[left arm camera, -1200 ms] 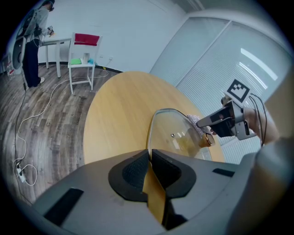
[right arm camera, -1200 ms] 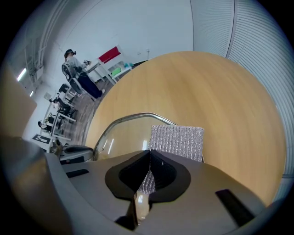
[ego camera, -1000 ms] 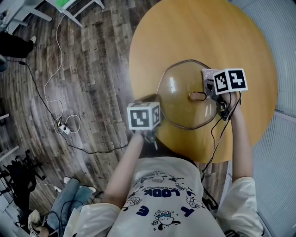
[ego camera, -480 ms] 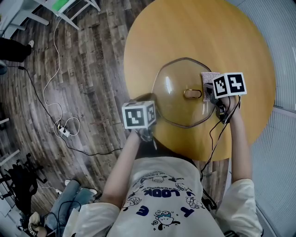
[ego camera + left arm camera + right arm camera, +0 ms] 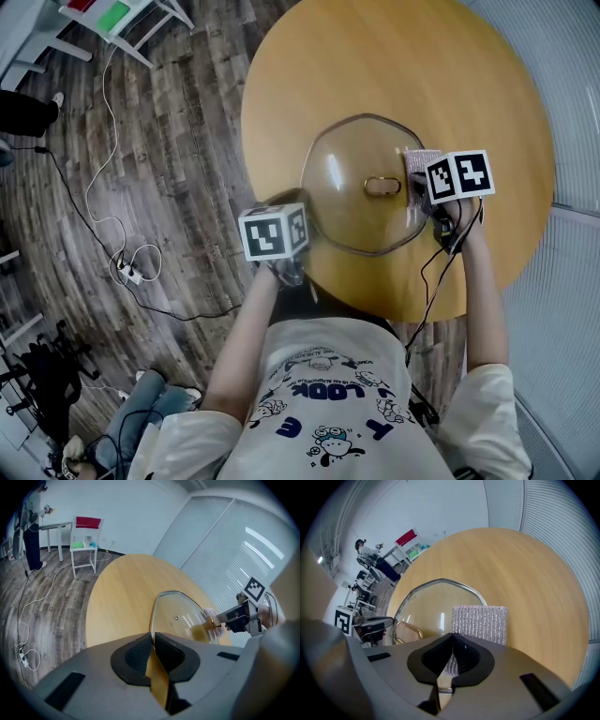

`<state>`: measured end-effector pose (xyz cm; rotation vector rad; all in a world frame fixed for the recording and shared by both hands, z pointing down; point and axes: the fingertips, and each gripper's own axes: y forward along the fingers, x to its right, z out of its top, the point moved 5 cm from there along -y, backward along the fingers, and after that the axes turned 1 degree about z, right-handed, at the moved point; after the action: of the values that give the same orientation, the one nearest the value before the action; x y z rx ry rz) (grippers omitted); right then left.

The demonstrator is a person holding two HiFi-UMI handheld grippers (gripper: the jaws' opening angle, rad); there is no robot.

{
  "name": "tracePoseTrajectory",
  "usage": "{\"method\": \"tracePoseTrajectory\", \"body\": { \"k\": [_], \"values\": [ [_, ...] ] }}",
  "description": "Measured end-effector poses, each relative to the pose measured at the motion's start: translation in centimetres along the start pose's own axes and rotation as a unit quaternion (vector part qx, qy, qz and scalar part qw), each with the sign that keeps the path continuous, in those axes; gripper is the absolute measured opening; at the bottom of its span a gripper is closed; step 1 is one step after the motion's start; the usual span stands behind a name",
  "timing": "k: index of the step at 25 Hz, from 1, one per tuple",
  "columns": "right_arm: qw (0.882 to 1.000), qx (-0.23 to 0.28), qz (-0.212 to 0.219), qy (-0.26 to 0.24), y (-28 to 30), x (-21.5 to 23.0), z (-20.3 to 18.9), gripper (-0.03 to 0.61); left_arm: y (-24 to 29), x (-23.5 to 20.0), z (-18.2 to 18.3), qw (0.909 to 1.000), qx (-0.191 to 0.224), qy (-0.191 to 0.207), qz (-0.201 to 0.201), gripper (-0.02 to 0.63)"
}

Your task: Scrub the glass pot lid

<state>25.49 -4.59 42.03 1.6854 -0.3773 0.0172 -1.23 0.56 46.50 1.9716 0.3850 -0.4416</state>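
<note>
A glass pot lid (image 5: 352, 211) with a metal rim and a gold handle (image 5: 382, 186) is over the round wooden table (image 5: 375, 66). My left gripper (image 5: 302, 267) is shut on the lid's near-left rim; in the left gripper view the lid (image 5: 183, 620) rises tilted out of the closed jaws of that gripper (image 5: 152, 637). My right gripper (image 5: 417, 183) is shut on a silvery scrub pad (image 5: 424, 159), which lies against the lid's right side near the handle. The right gripper view shows the pad (image 5: 480, 620) sticking out of the right gripper (image 5: 452, 639), over the lid (image 5: 424, 606).
The table's edge (image 5: 258, 187) runs just under my left hand, with wood floor and cables (image 5: 122, 253) beyond. A white chair (image 5: 84, 538) and a standing person (image 5: 33, 522) are far off. Blinds on a glass wall (image 5: 234, 550) stand behind the table.
Both grippers keep their hold. Lid and grippers have drifted slightly left in the head view, and the pad now sits a little farther from the handle, toward the rim.
</note>
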Motion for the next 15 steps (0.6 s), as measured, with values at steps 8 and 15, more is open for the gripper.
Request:
{"method": "tracePoseTrajectory", "body": {
  "k": [8, 15],
  "values": [
    [1.0, -0.003, -0.004, 0.007, -0.1, -0.1, -0.8, 0.031, 0.0, -0.1, 0.2, 1.0, -0.001, -0.001, -0.003, 0.031],
    [1.0, -0.005, -0.005, 0.014, -0.3, -0.4, -2.0, 0.031, -0.1, -0.2, 0.1, 1.0, -0.002, 0.004, -0.005, 0.031]
  ]
}}
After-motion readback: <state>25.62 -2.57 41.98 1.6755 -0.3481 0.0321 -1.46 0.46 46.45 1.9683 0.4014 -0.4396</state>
